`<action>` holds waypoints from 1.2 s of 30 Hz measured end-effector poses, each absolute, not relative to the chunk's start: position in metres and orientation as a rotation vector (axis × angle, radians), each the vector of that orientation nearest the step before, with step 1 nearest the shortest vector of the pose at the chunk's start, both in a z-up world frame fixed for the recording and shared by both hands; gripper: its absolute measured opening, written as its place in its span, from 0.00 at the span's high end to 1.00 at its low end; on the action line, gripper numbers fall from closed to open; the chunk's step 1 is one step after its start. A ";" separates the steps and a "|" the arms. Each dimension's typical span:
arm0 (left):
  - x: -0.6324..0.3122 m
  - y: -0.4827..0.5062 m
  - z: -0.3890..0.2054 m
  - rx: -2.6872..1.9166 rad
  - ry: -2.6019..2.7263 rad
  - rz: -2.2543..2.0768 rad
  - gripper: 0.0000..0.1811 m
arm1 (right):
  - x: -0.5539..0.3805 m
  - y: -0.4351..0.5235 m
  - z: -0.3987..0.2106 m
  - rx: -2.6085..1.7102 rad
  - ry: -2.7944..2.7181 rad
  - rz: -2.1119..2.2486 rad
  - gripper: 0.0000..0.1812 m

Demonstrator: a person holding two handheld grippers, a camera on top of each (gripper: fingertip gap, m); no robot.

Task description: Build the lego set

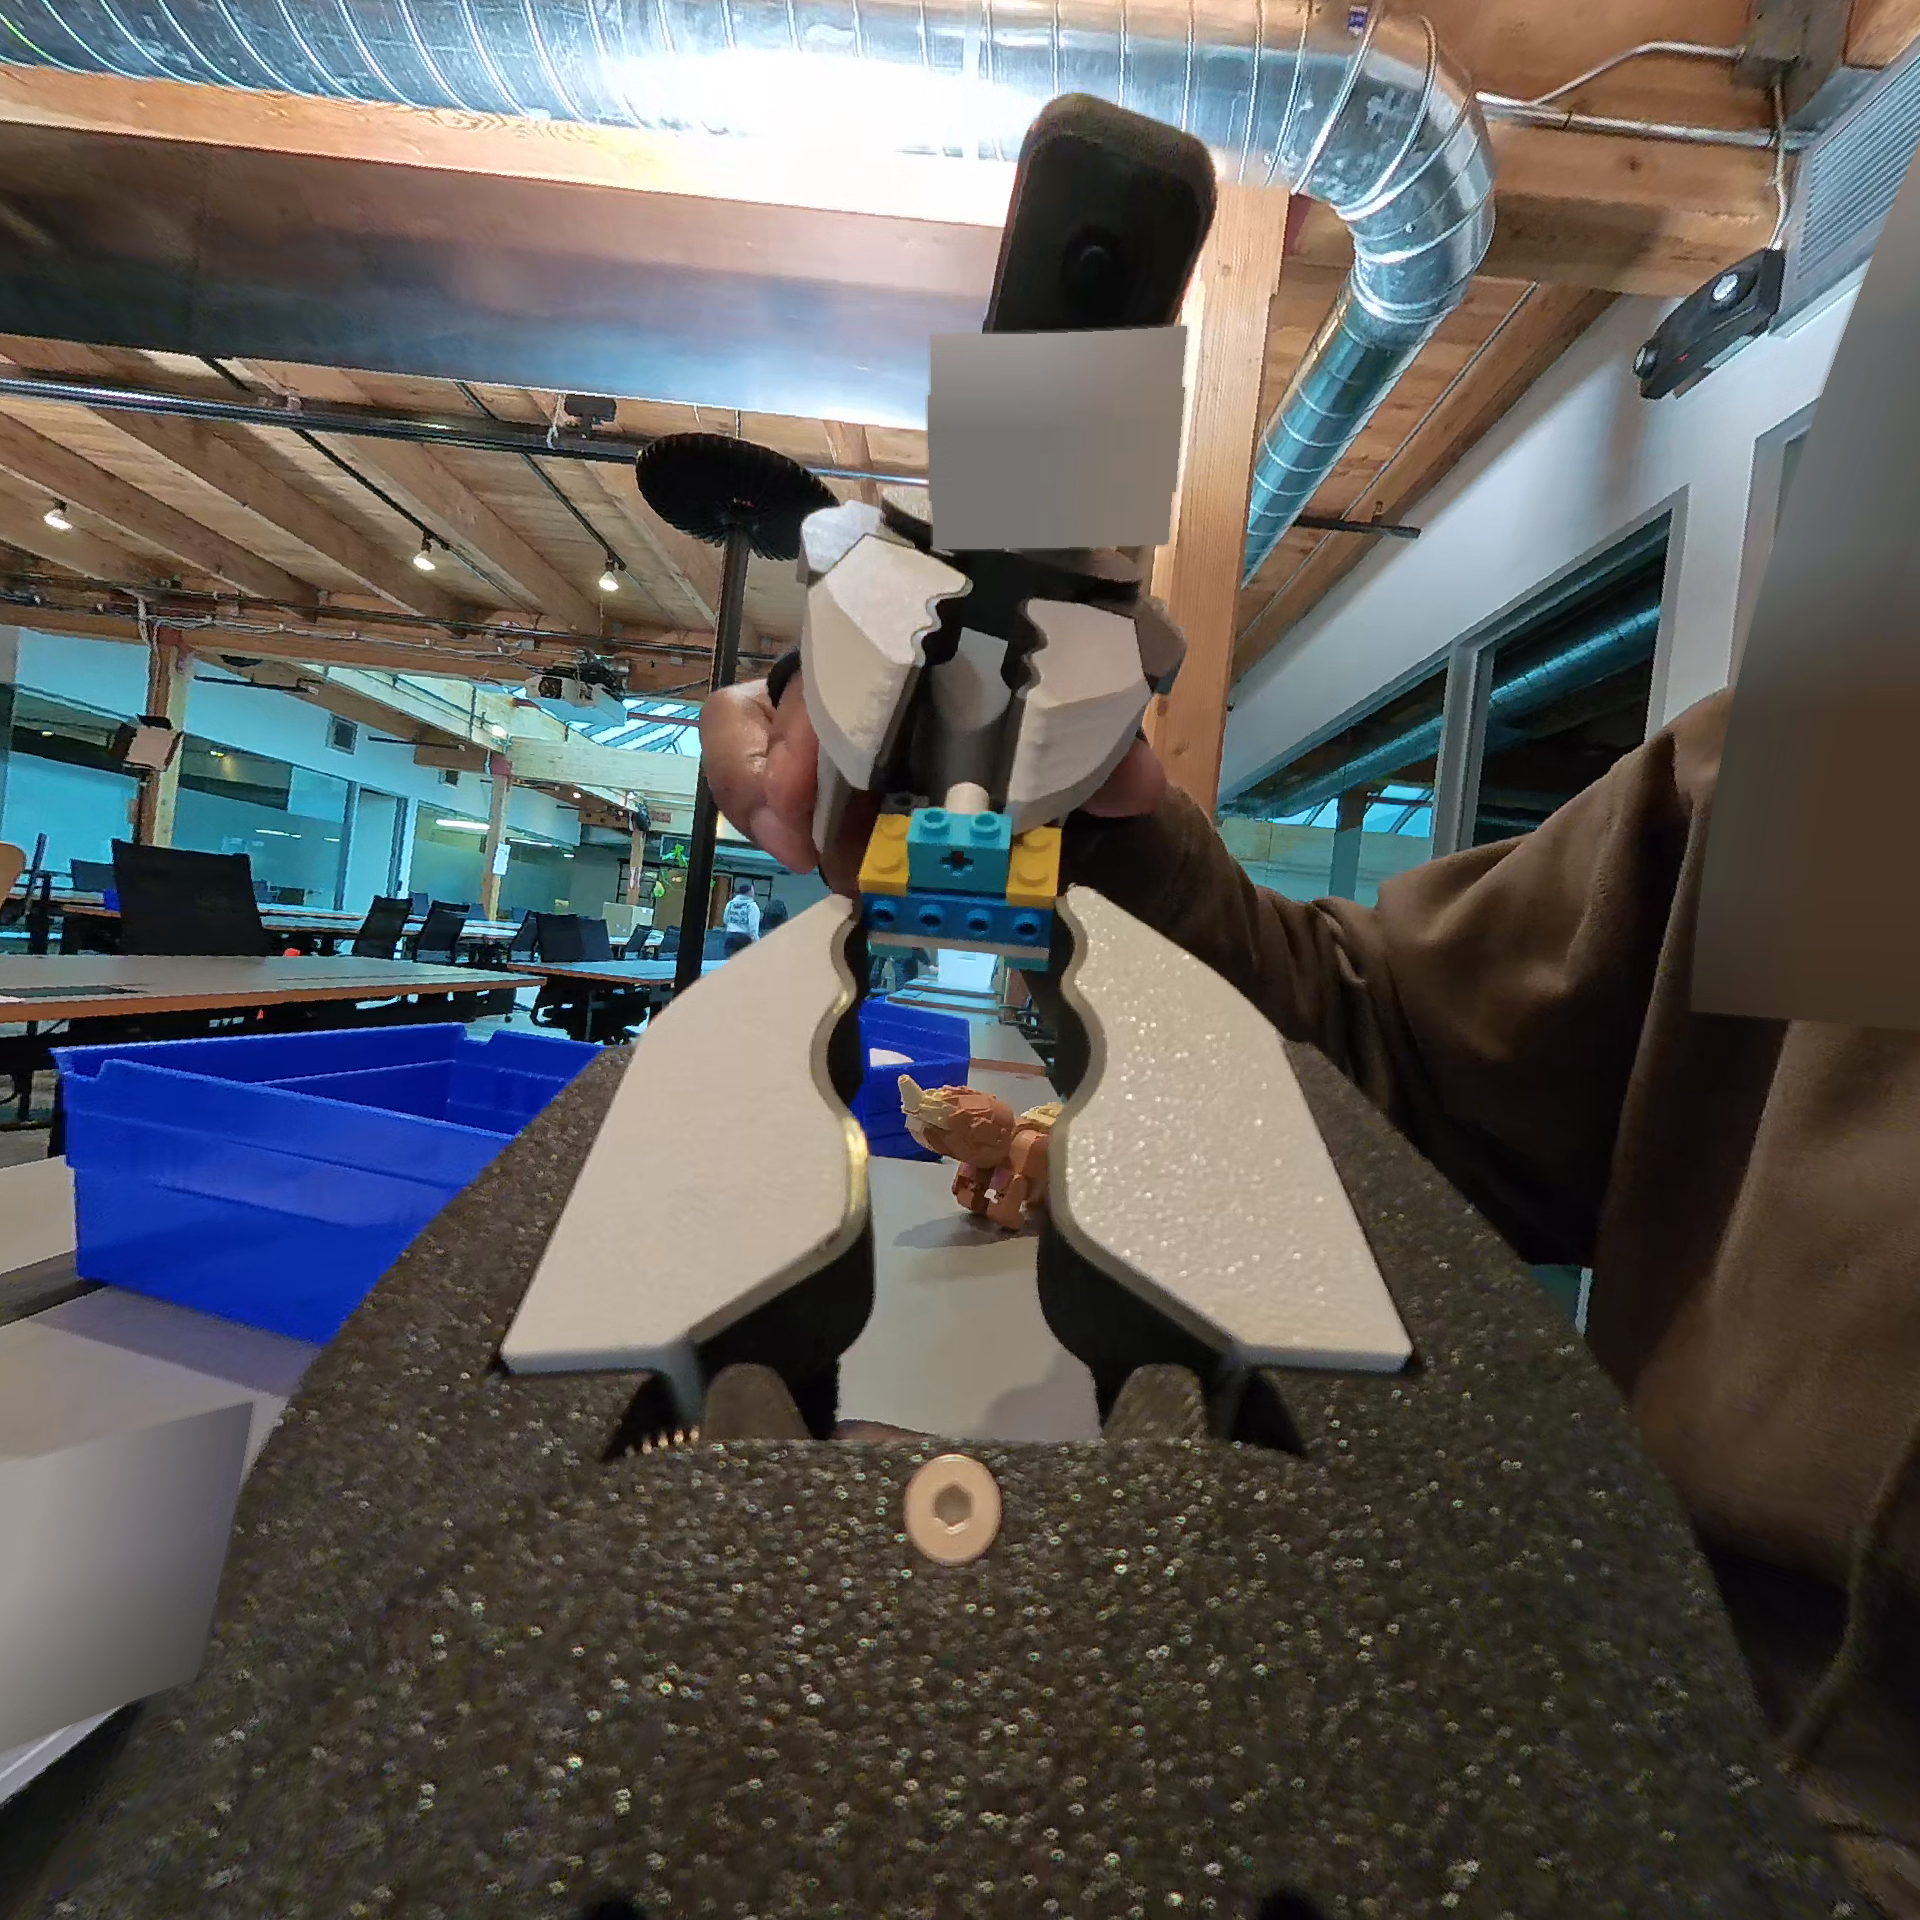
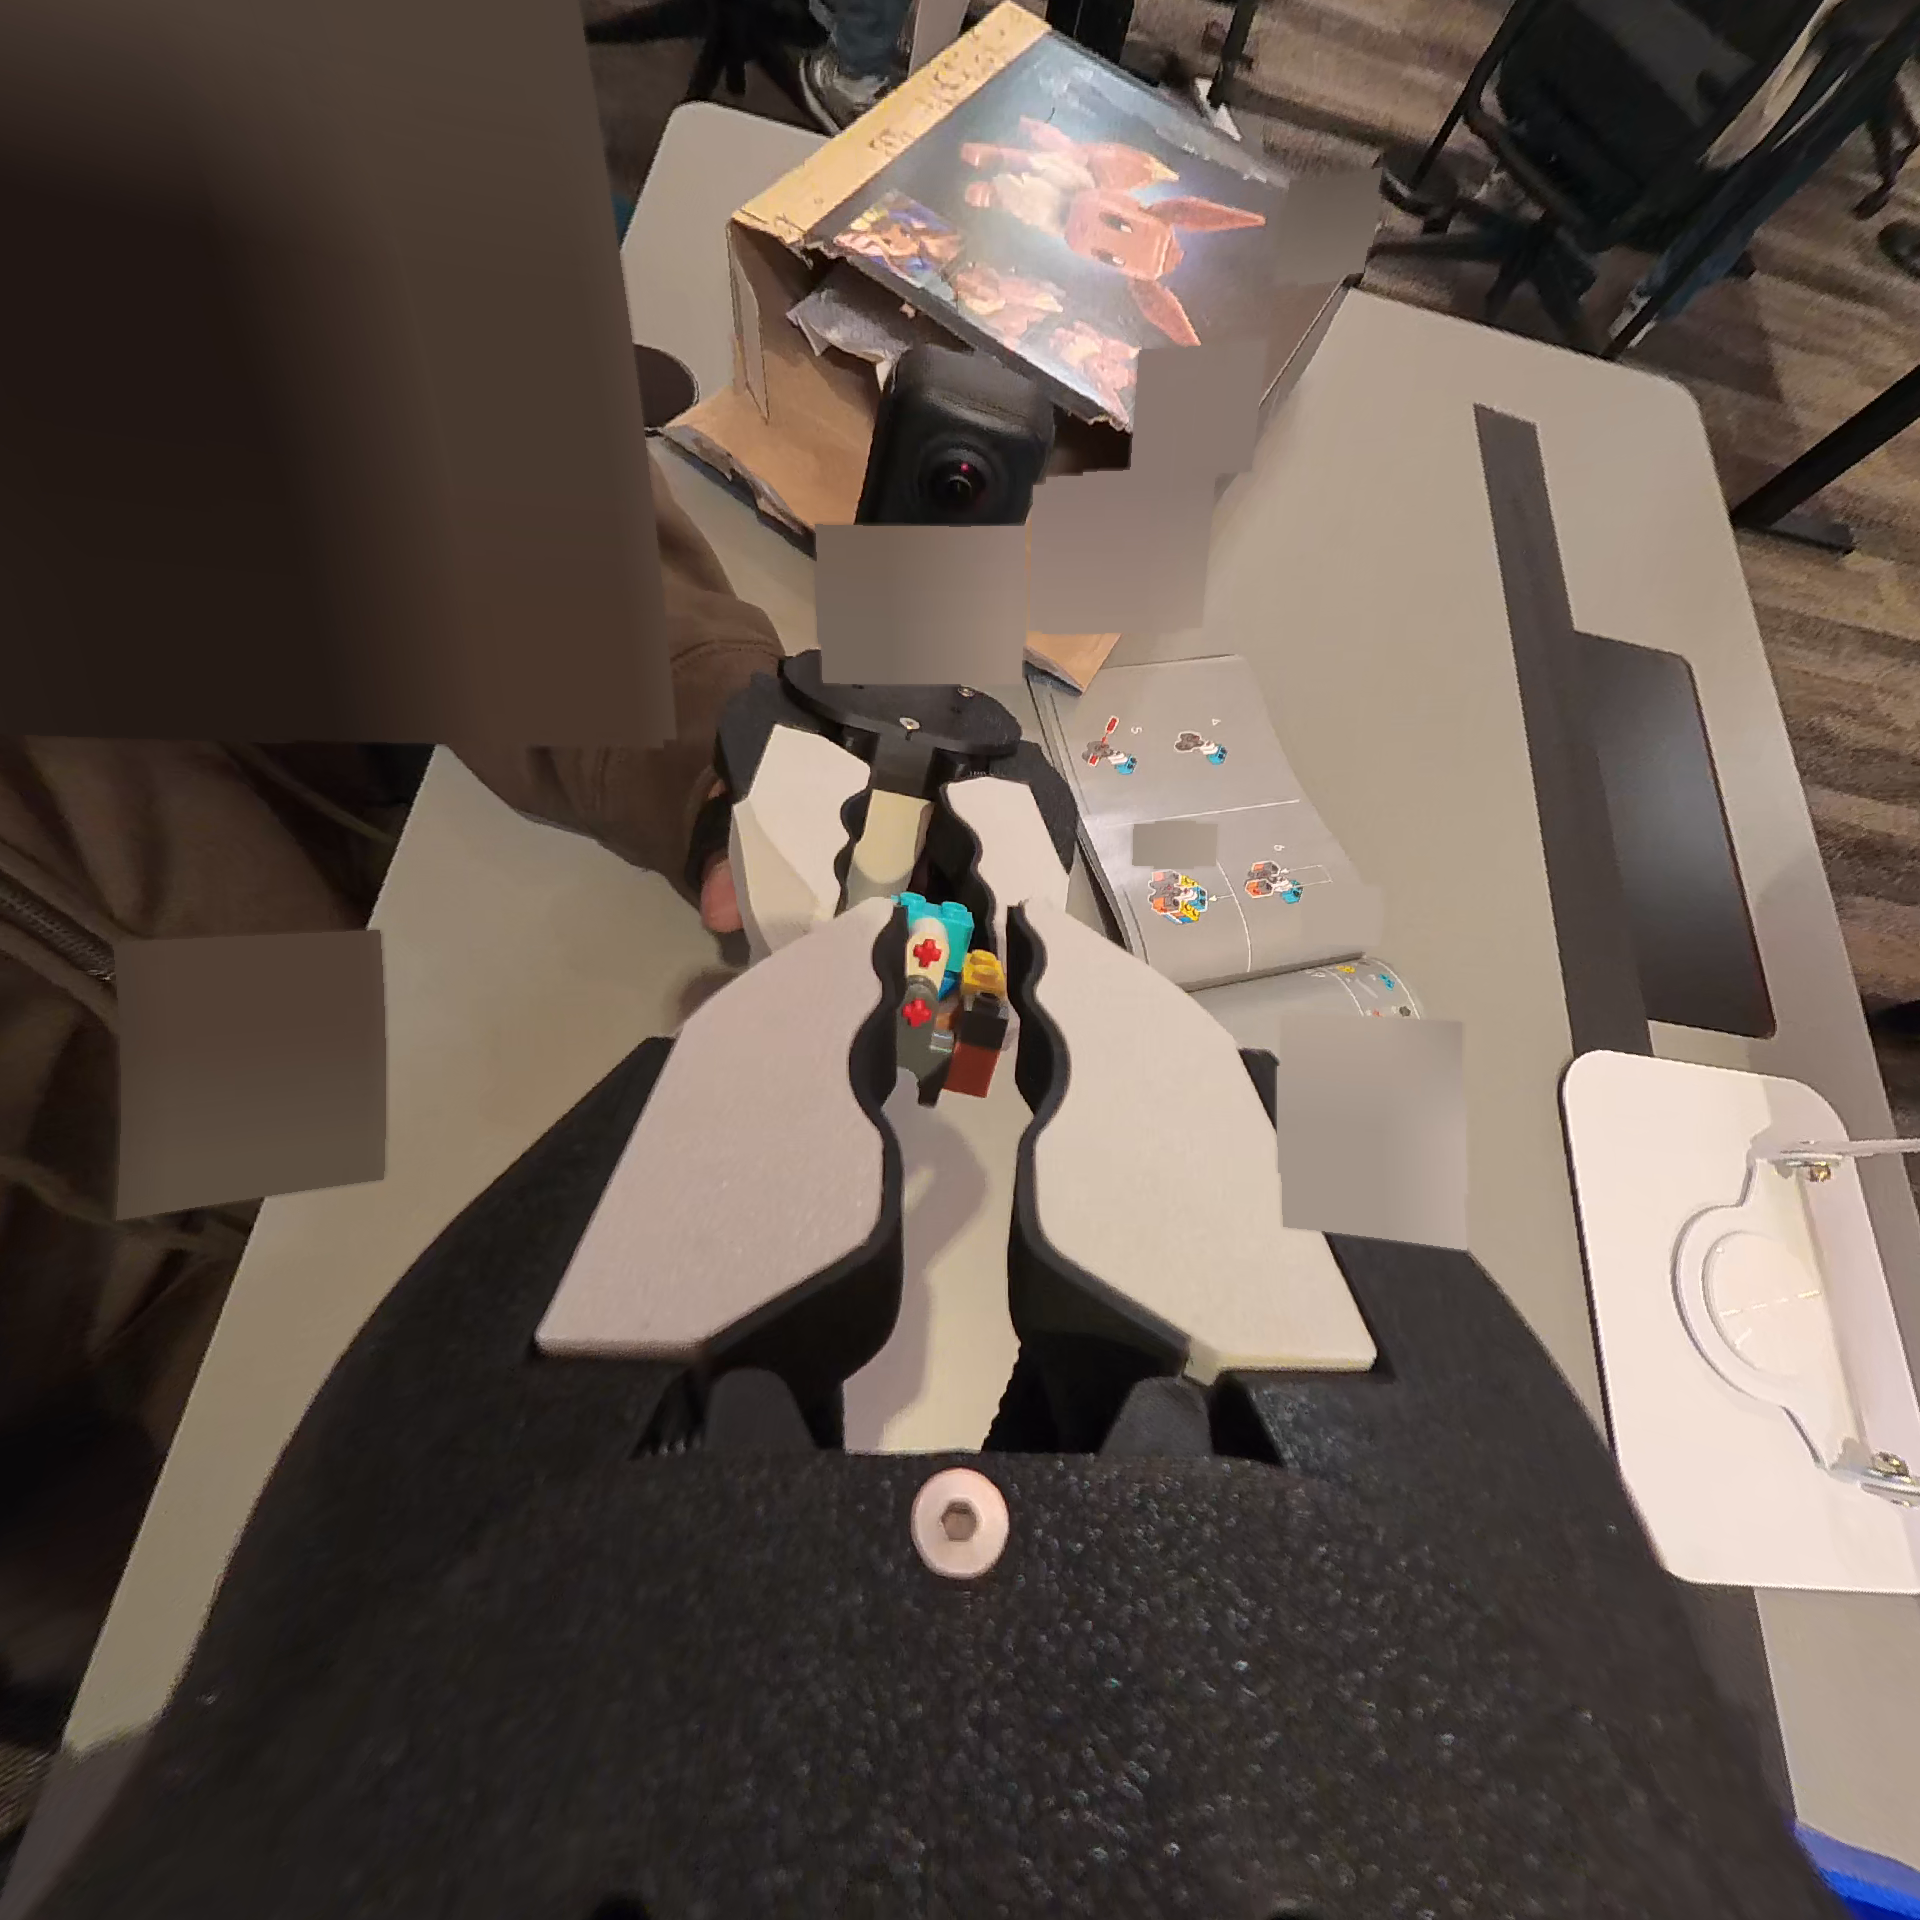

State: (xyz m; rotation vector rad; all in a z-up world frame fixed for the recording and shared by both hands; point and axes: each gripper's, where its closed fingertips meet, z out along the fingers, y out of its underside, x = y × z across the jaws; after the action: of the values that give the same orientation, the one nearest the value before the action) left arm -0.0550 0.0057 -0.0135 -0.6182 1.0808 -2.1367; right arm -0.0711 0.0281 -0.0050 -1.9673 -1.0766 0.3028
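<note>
- While both wrist views catch the lego build point(image 1: 961, 883), each shows only part of it: the left view sees its stud-topped blue, teal and yellow face, the right view point(image 2: 940, 1003) its side with a cream piece, red cross pins, grey and dark red bricks.
- Grey patches cover parts of both views, and much of the person beyond the brown sleeve point(image 1: 1455, 1039) is hidden.
- Left gripper point(image 1: 958, 925) pinches the build by its blue bottom layer, one fingertip on each end.
- Right gripper point(image 2: 945, 930) reaches the build from the opposite side; in the left view it comes down from above point(image 1: 971, 790) with a white peg between its fingers. Its jaws stand slightly apart around the build's top, but I cannot tell whether they press on it.
- Held clear above the table point(image 2: 1403, 436), the build sits between the two grippers.
- A brown figure point(image 1: 987, 1148) stands on the table below, partly behind the left gripper's right finger.
- Blue bins point(image 1: 270, 1153) sit at left of the left view, cut by the finger.
- A torn set box point(image 2: 987, 239) lies beyond, and an open manual point(image 2: 1195, 810) is partly hidden by the gripper.
- A white clipboard point(image 2: 1714, 1330) lies at right, cut off by the edge.
</note>
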 end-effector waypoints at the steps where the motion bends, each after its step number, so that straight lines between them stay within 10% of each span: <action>1: -0.055 0.006 -0.013 -0.619 1.073 -2.144 0.82 | -0.071 0.029 -0.004 -1.972 -1.077 0.302 0.90; 36: -0.061 0.021 -0.006 -0.617 0.958 -2.244 0.82 | -0.078 0.048 -0.001 -2.054 -0.967 0.419 0.90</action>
State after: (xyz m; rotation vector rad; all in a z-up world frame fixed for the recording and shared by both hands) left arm -0.0614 0.0212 -0.0061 -0.6170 0.9579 -2.2436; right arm -0.0781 0.0479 -0.0010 -2.0540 -0.9668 0.4195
